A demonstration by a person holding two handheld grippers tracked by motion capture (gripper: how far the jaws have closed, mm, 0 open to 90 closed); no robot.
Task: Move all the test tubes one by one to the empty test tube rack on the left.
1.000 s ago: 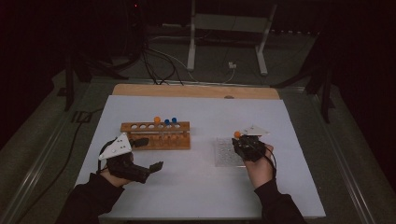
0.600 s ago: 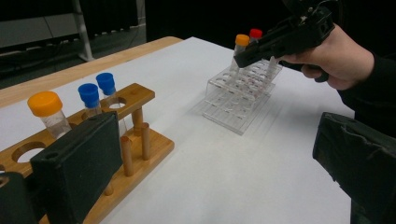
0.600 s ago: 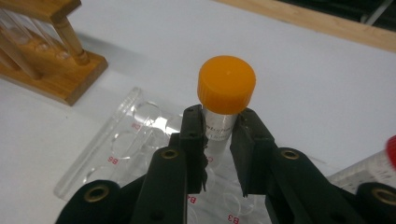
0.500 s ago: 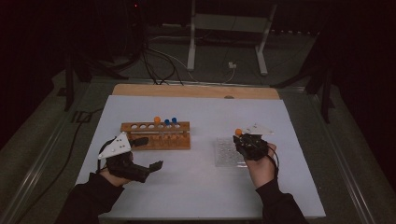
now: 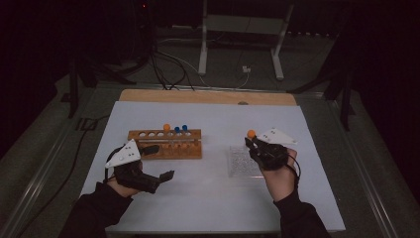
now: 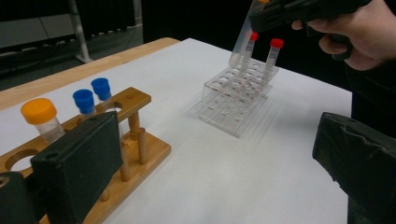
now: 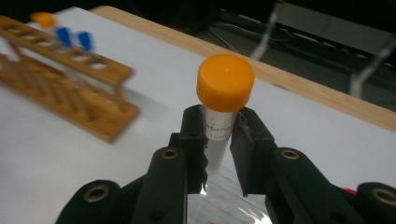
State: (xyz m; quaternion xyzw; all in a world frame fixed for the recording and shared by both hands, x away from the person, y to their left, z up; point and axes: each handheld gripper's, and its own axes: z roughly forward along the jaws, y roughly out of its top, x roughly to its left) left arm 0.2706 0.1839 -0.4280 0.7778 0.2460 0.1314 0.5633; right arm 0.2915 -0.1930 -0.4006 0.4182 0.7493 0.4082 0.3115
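we are lifting an orange-capped tube (image 7: 223,107) over the clear rack (image 6: 238,95).
our right tongs (image 7: 217,140) are gripping it just under the cap, tilted, probably to clear the holes. our left tongs (image 6: 210,172) are hanging open by the wooden rack (image 5: 166,144), probably waiting. we are counting three tubes there, two red-capped in the clear one.

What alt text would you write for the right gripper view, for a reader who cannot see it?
The right gripper is shut on an orange-capped tube, held upright between its two black fingers above a white table. A blurred wooden rack with blue-capped tubes stands at the left.
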